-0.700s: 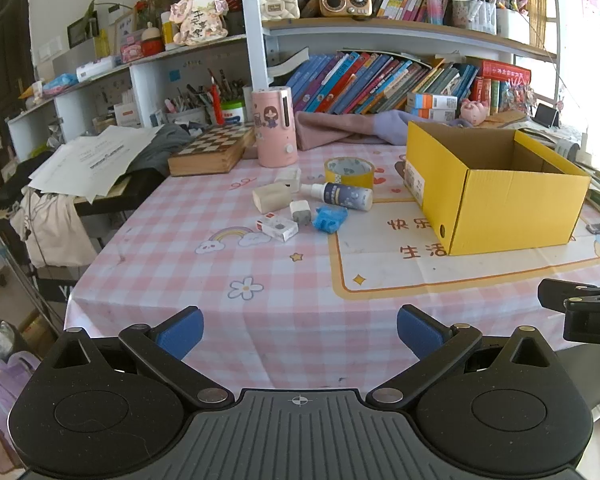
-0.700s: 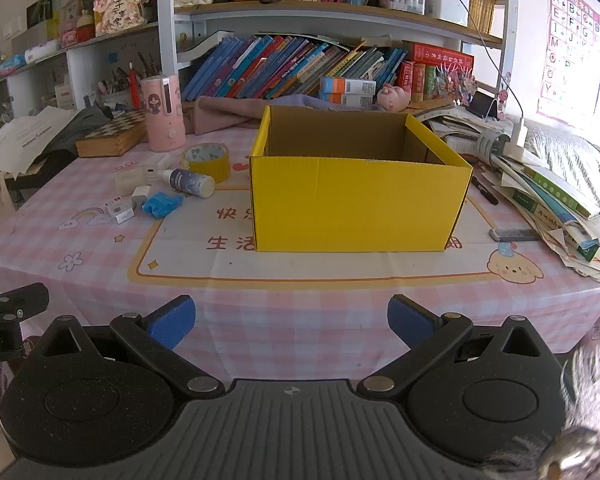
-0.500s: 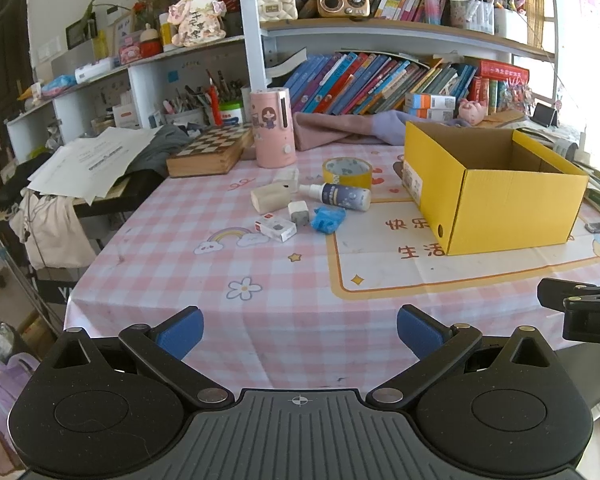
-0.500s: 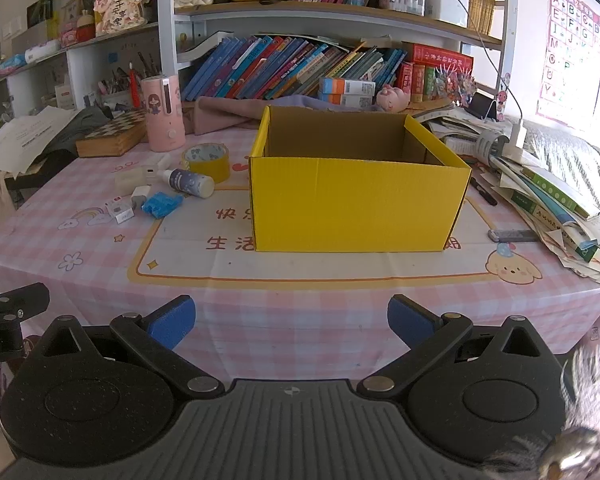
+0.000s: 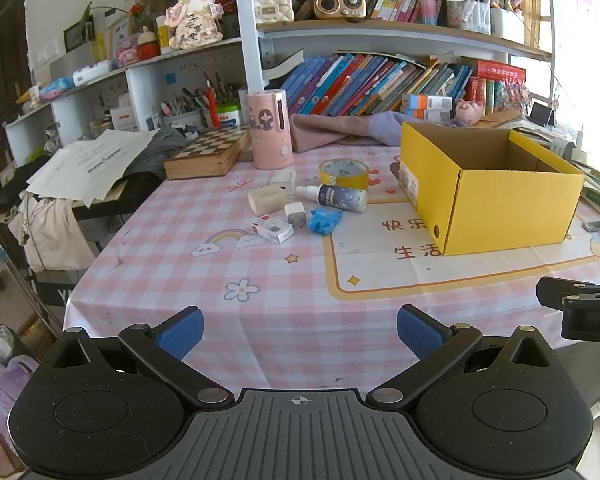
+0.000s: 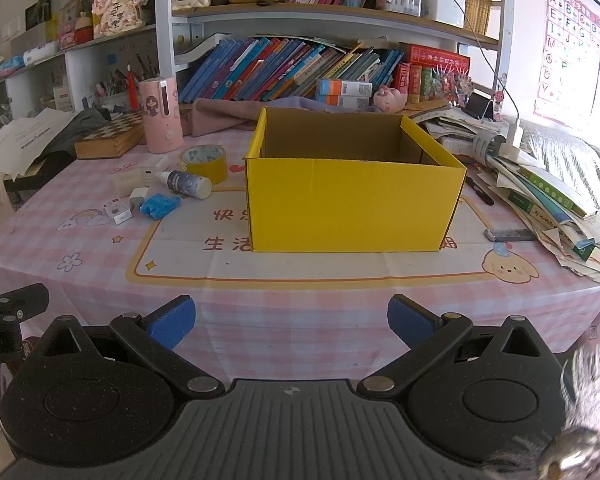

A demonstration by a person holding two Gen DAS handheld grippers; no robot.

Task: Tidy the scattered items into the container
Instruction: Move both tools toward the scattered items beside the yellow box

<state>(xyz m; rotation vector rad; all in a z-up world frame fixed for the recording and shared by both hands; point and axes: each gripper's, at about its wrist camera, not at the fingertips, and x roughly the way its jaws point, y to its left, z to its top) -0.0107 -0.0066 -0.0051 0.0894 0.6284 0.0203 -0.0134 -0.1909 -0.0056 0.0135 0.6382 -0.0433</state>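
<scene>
Both grippers wait at the table edge, nothing picked up yet.

The left gripper has its blue fingers spread wide and holds nothing. Far ahead of them, a bit left, lie the little things: a white card box, a crumpled blue wrapper and a white spray bottle lying sideways. The right gripper is spread and bare too, facing the open yellow cardboard box. The left one looks nearer the pile.

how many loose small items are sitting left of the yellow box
7: tape roll at the back, spray bottle in front of it, white block, beige piece, white plug, blue wad, small carton nearest. More may be hidden.
</scene>
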